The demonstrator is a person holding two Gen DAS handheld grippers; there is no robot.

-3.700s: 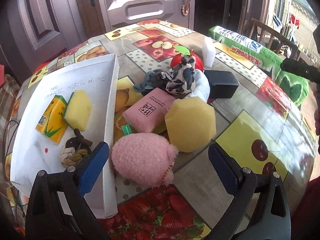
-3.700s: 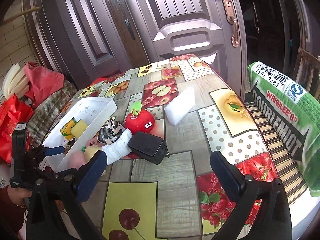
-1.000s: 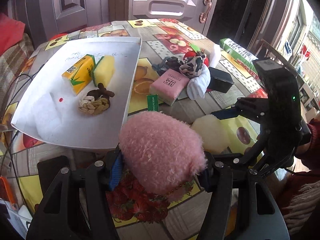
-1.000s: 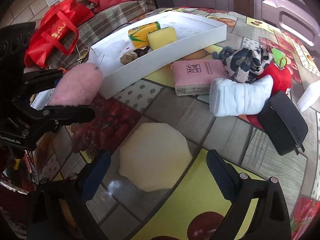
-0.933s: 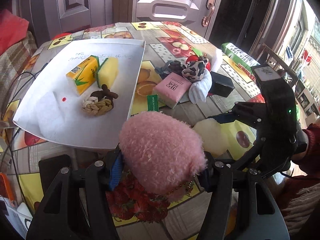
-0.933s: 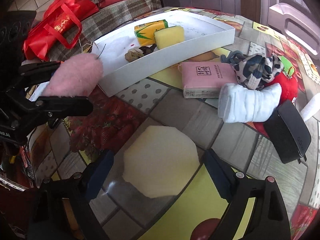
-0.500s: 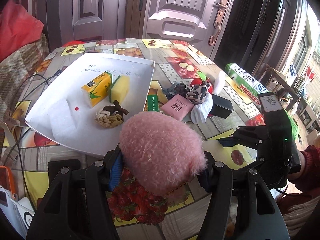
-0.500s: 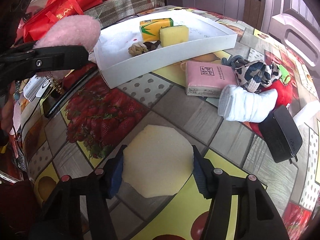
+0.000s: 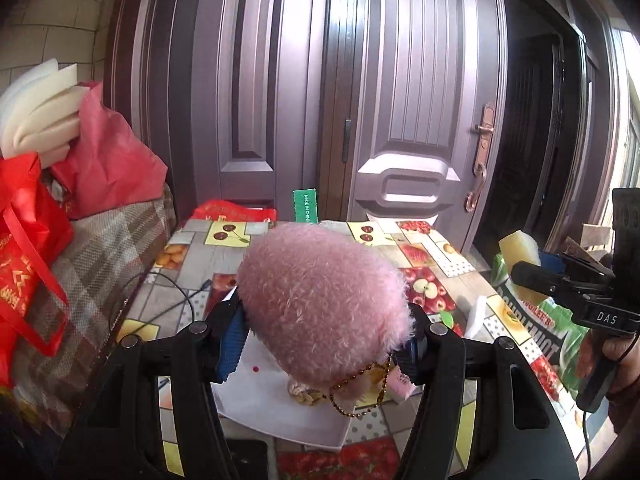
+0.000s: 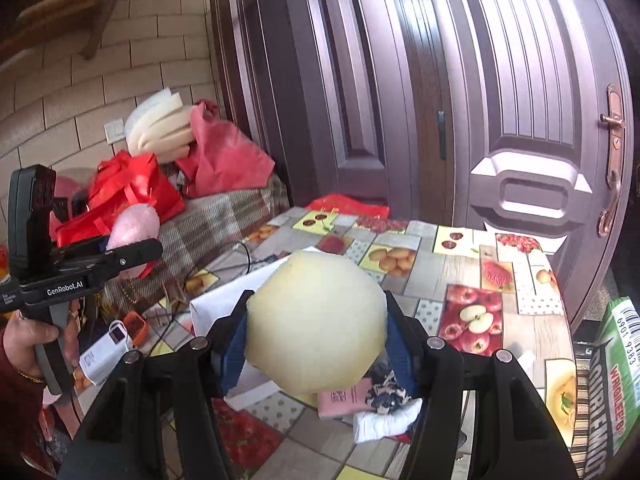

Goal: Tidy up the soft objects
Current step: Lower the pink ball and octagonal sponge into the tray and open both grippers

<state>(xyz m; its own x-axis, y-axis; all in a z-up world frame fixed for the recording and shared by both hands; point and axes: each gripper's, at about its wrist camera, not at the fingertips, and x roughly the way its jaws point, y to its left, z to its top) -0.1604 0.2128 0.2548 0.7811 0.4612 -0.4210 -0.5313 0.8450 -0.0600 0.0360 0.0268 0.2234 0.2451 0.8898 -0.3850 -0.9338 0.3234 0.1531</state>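
A fruit-print table (image 9: pixel 436 258) is standing before dark purple doors. Above its white tray (image 9: pixel 276 412), the left gripper (image 9: pixel 320 340) is pinching a pink plush (image 9: pixel 324 300) and the right gripper (image 10: pixel 316 340) a yellow sponge (image 10: pixel 316 320); neither is placed yet, and a pink packet (image 10: pixel 340 398) and white roll (image 10: pixel 384 422) beside the tray are apparently waiting.

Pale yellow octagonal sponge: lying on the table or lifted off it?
Lifted. The pale yellow octagonal sponge is clamped in the right gripper, with the fruit-print table behind.
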